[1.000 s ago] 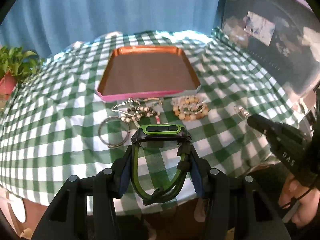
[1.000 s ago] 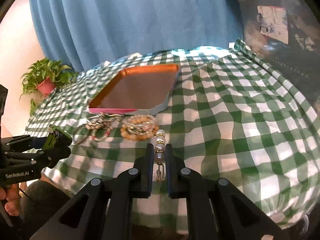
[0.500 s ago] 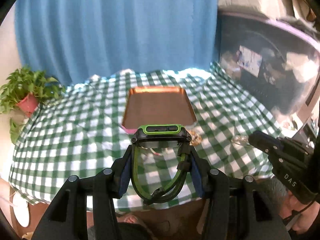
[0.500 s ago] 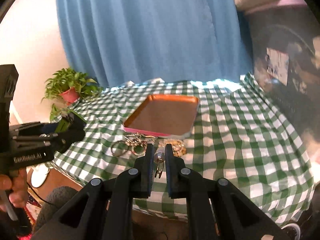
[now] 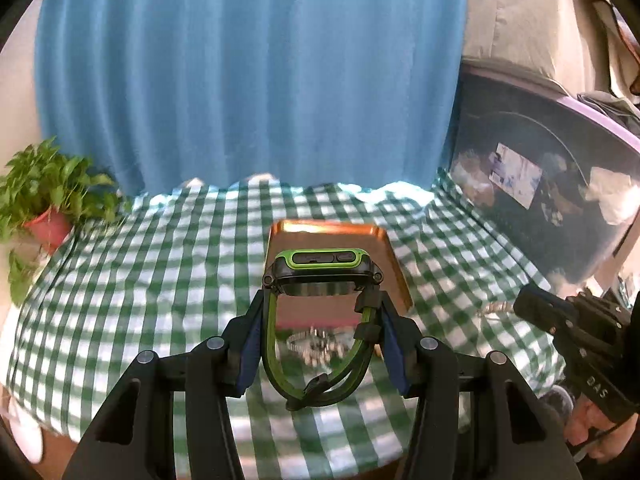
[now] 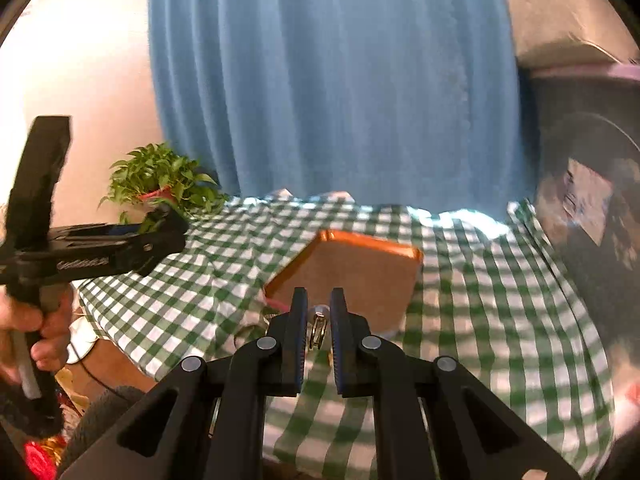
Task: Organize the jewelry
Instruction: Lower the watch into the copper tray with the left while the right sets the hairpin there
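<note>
My left gripper (image 5: 322, 312) is shut on a green and black watch (image 5: 322, 270) by its strap and holds it high above the table. My right gripper (image 6: 319, 304) is shut on a small beaded piece with a metal clasp (image 6: 318, 326). An orange tray (image 5: 340, 236) with a pink front edge lies on the checked cloth; it also shows in the right wrist view (image 6: 360, 276). A pile of bracelets (image 5: 316, 340) lies in front of the tray, seen through the watch strap. The left gripper appears in the right wrist view (image 6: 160, 228), and the right gripper in the left wrist view (image 5: 532, 304).
A green and white checked tablecloth (image 5: 160, 280) covers the table. A potted plant (image 5: 44, 200) stands at the far left. A blue curtain (image 5: 248, 72) hangs behind. A dark bin (image 5: 540, 184) stands at the right.
Both grippers have risen and pulled back from the table with their loads. The tray and the bracelets now look smaller and farther away.
</note>
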A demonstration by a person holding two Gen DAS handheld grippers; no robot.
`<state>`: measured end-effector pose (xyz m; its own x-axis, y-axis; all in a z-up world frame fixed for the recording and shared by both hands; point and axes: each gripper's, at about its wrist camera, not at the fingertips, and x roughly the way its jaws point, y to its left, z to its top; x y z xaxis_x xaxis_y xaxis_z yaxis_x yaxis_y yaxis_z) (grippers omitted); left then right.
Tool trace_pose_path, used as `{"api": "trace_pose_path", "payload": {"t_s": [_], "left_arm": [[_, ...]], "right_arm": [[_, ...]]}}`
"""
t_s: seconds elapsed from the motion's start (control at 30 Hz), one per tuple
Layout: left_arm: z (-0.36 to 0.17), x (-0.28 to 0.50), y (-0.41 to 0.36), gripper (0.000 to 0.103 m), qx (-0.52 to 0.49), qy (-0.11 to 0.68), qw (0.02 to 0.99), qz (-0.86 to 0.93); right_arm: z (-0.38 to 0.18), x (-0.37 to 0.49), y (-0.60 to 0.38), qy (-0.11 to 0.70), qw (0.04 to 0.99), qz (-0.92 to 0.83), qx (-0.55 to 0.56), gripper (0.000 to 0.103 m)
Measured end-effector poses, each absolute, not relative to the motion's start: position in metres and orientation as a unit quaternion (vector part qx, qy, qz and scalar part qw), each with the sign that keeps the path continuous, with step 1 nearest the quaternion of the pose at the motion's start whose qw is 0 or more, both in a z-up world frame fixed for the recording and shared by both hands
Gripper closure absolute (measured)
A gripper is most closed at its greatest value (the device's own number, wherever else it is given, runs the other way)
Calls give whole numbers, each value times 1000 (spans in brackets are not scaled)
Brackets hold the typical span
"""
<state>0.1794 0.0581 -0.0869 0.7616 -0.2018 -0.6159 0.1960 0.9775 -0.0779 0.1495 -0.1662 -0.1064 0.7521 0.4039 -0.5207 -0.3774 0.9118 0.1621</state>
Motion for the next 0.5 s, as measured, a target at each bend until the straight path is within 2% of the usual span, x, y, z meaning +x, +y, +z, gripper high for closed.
{"api": "trace_pose_path", "payload": {"t_s": [0.5], "left_arm": [[-167, 283, 42, 51, -16, 374, 920, -115]], "right_arm": [[-149, 240, -172, 300, 929, 216, 23, 93]]}}
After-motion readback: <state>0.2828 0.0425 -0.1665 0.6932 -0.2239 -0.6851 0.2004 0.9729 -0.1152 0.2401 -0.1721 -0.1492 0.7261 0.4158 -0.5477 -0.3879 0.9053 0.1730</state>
